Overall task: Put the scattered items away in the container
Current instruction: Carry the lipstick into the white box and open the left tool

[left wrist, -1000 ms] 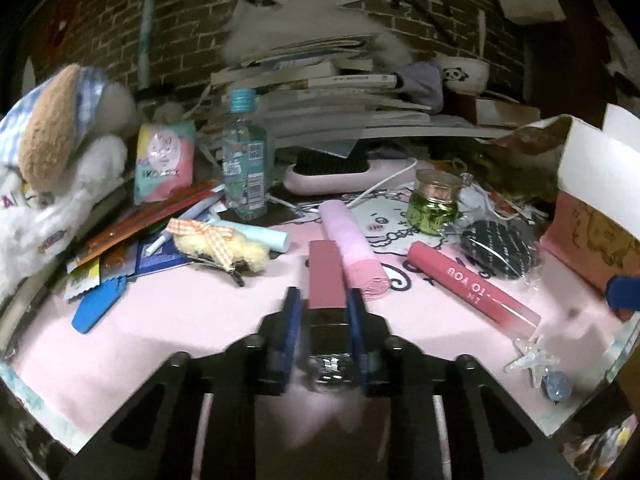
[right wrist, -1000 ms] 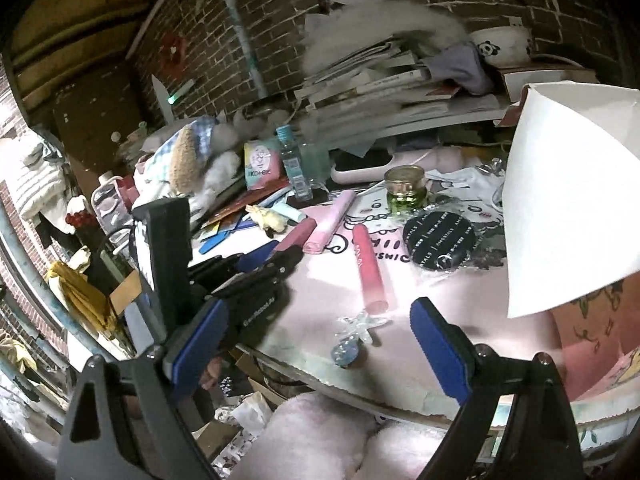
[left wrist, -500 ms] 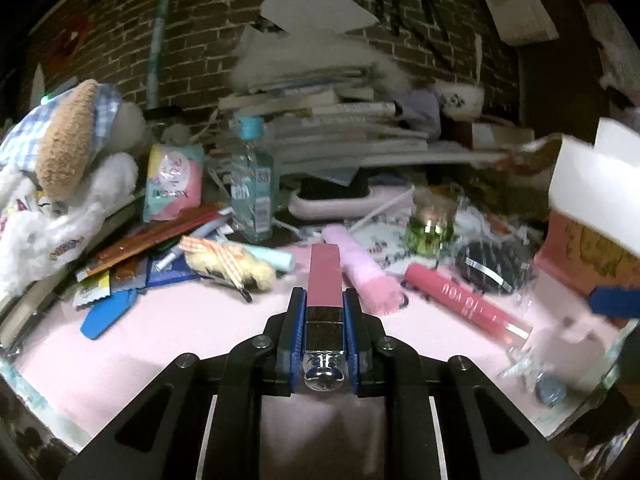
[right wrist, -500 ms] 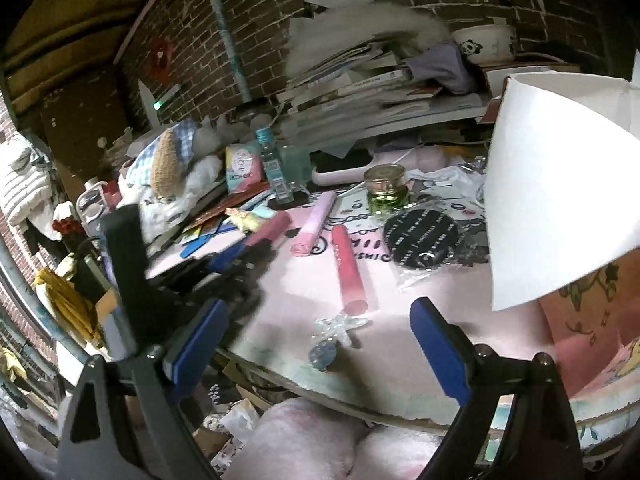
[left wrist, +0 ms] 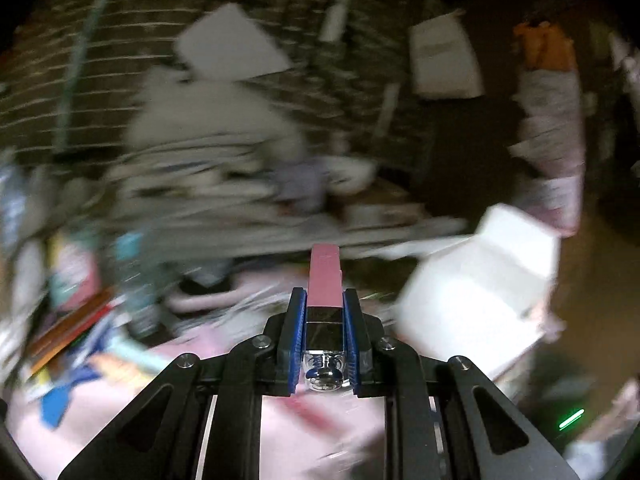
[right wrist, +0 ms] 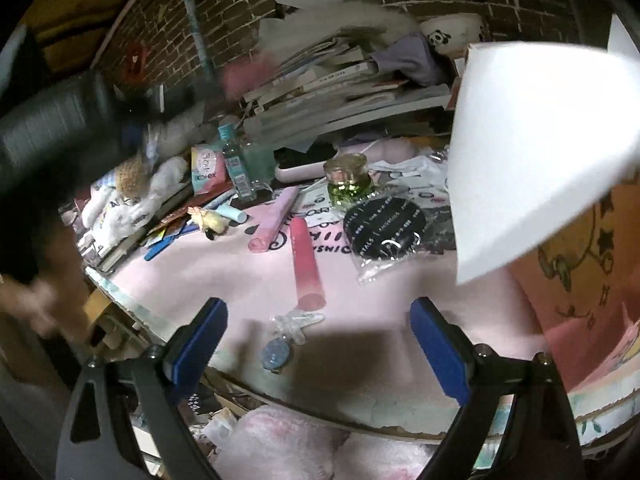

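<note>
My left gripper (left wrist: pixel 324 314) is shut on a pink lipstick tube (left wrist: pixel 325 280) with a silver base, held up in the air; that view is blurred by motion. The container, a pink box (right wrist: pixel 580 280) with a white flap (right wrist: pixel 532 152), stands at the right, and its flap (left wrist: pixel 480 288) lies ahead and to the right of the held tube. My right gripper (right wrist: pixel 318 320) is open above the pink mat's front edge. Just beyond it lie a clear star clip (right wrist: pixel 294 326) and a pink tube (right wrist: pixel 306 262). The left gripper (right wrist: pixel 60 120) shows as a dark blur at upper left.
On the pink mat (right wrist: pixel 224 276) lie a lilac roll (right wrist: pixel 274 218), a green jar (right wrist: pixel 348 178), a bagged black compact (right wrist: pixel 386 226), a yellow plush clip (right wrist: pixel 210 218) and a small bottle (right wrist: pixel 236 164). Stacked books (right wrist: pixel 340 88) fill the back. A hand (right wrist: pixel 36 304) is at the left.
My left gripper has lifted the pink lipstick tube off the mat and swung up and to the right, toward the box. The right gripper has stayed open and shifted slightly.
</note>
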Motion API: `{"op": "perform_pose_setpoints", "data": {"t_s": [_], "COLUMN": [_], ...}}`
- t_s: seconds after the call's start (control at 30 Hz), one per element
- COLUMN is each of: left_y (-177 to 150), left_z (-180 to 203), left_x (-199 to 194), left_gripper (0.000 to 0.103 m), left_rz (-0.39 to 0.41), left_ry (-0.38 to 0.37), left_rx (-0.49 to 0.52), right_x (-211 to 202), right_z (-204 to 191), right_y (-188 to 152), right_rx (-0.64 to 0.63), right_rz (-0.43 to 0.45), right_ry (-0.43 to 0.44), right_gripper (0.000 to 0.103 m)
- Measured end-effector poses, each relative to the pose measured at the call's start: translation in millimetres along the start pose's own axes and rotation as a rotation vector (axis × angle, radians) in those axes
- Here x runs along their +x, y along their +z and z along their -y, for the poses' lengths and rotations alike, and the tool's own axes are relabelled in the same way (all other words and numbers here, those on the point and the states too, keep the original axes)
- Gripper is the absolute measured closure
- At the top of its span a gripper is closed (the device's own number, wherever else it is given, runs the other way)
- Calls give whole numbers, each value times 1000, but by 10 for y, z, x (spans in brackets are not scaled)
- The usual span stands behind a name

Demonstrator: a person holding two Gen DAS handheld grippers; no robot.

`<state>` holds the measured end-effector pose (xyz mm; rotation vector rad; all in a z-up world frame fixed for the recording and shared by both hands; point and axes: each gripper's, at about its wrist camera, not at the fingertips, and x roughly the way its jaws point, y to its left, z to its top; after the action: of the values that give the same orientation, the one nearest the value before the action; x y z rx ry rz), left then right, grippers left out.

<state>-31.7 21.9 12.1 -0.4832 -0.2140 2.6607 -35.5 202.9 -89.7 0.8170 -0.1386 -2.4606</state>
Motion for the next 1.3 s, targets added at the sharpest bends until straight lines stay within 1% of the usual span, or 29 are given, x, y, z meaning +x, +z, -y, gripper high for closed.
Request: {"op": "perform_pose_setpoints", "data": {"t_s": [0.1,0.17,0.2,0.3,0.4,0.47,0.57,0.63,0.8,0.9,1.13,1.23,1.27,1.3], "left_y": [255,433,489,649,693,670,580,515,362,271,191,185,186,188], "left_z": [205,373,448,780,1047,1224,1377,1434,1501,1517,1612,1608,1609,1612], "left_x": [143,333,408,725,947,1151,1415,1530,1779,1867,1870,1863,1857,1849], "left_gripper": [90,90,90,90,90,90,90,90,90,90,90,88,87,82], "left_rz": [-45,-109,-130,-233,-324,-409,-526,-565,-642,-669,-664,-665,-663,-663], "left_ry": [-147,-235,-252,-307,-363,-368,-364,-350,-278,-251,-203,-206,-211,-222], "left_rx": [-1,6,16,83,142,199,234,260,314,336,431,431,430,427], "right_x": [-8,-26,-43,-97,-124,-128,-132,-142,-173,-173,-166,-159,-159,-162], "right_z": [22,19,19,23,48,75,122,150,172,170,176,170,166,161], "right_y": [-14,-25,-31,-50,-70,-83,-102,-107,-108,-108,-111,-110,-109,-109], "right_rx": [5,-1,-4,-4,4,15,29,37,39,36,42,41,41,39], "right_rz": [2,9,16,37,55,54,45,45,50,51,49,47,47,49], "right_ry": [-1,-8,-12,-22,-31,-29,-23,-21,-14,-12,-9,-11,-12,-14], "right_gripper": [11,11,11,11,11,11,11,11,11,11,11,11,11,11]}}
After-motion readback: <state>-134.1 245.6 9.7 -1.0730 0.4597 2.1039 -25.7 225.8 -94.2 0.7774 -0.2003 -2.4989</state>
